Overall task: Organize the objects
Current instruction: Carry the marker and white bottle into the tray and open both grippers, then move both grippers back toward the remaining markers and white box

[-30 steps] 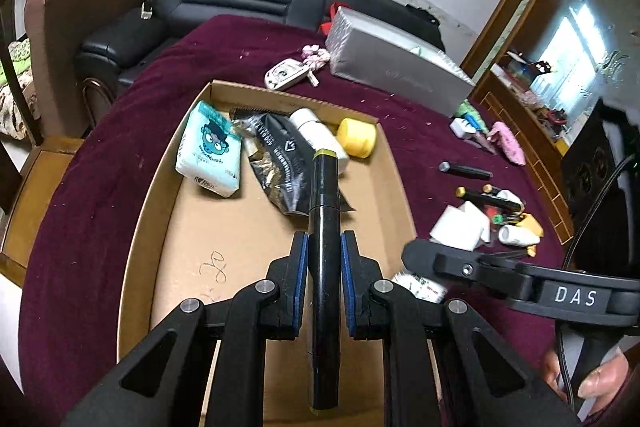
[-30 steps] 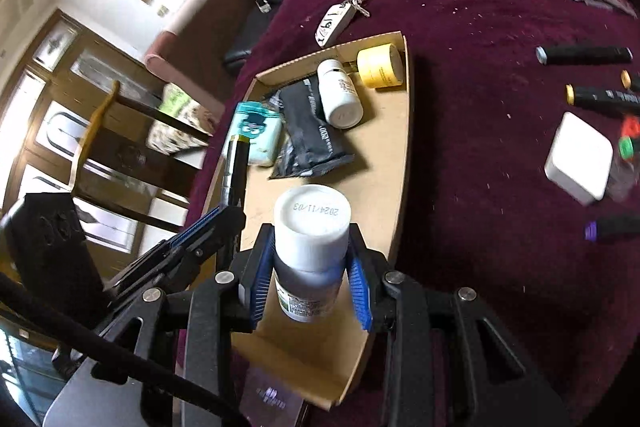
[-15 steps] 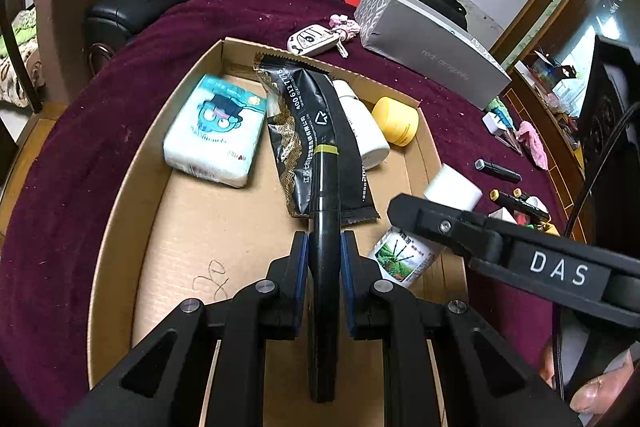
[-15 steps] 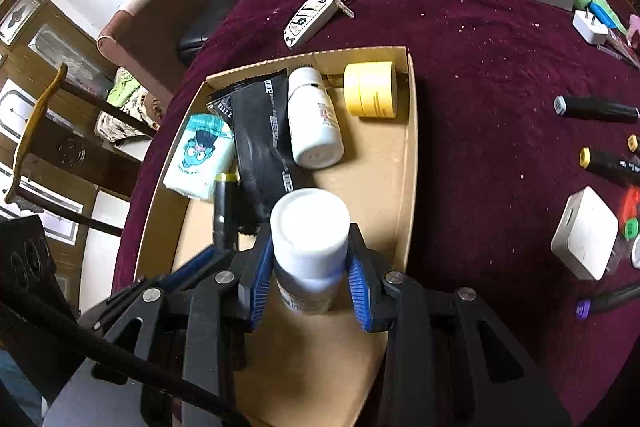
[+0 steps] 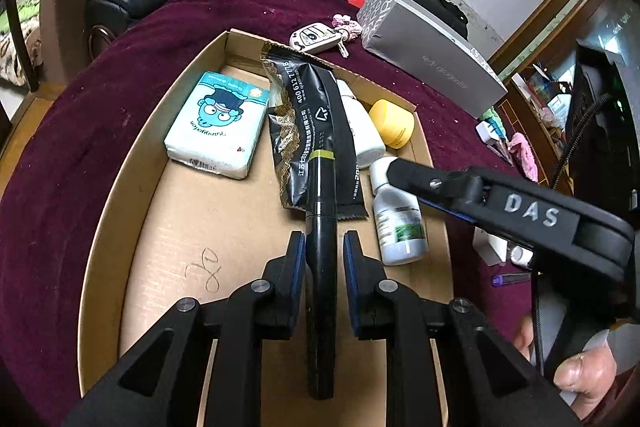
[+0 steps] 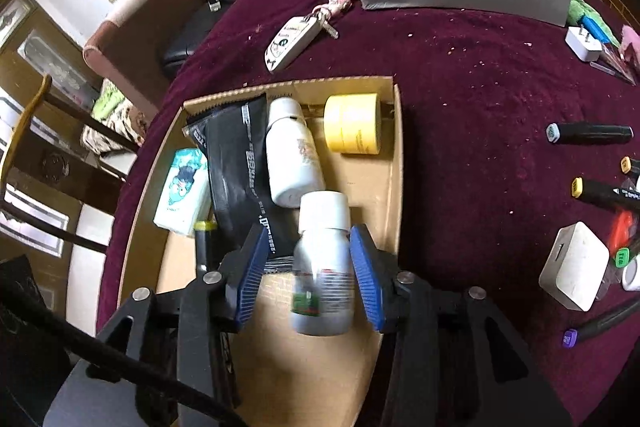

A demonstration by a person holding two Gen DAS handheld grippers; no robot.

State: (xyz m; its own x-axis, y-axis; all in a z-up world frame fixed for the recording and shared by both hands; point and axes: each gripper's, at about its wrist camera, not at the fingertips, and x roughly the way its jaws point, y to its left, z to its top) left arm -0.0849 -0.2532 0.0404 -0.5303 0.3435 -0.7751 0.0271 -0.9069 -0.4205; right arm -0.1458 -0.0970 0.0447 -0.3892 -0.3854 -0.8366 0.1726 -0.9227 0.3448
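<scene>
We were putting loose things from the table into the cardboard tray, and both tools were over it for that reason. The black marker with the yellow band lay between the blue pads of the left gripper, its front end over the black snack packet. The jaws of this gripper were opening, and a thin gap showed on each side of the marker, so we judged it was being let go and not carried any more. We held it along the tray, probably so that it would lie flat beside the packet and not roll.

The small white-capped bottle lay on its side between the pads of the right gripper, on the tray floor near the right wall. These jaws were also opening, and the pads stood clear of the bottle on both sides. Its picture was blurred, so we could not tell if it had settled yet.

Behind these, at the far end of the tray, were the tissue pack, a white bottle and a yellow jar, packed close together to save room. On the dark red cloth outside, more markers, a white box and a car key lay apart from the tray, not yet sorted. We thought the next care was to draw both tools back without pushing the things.
</scene>
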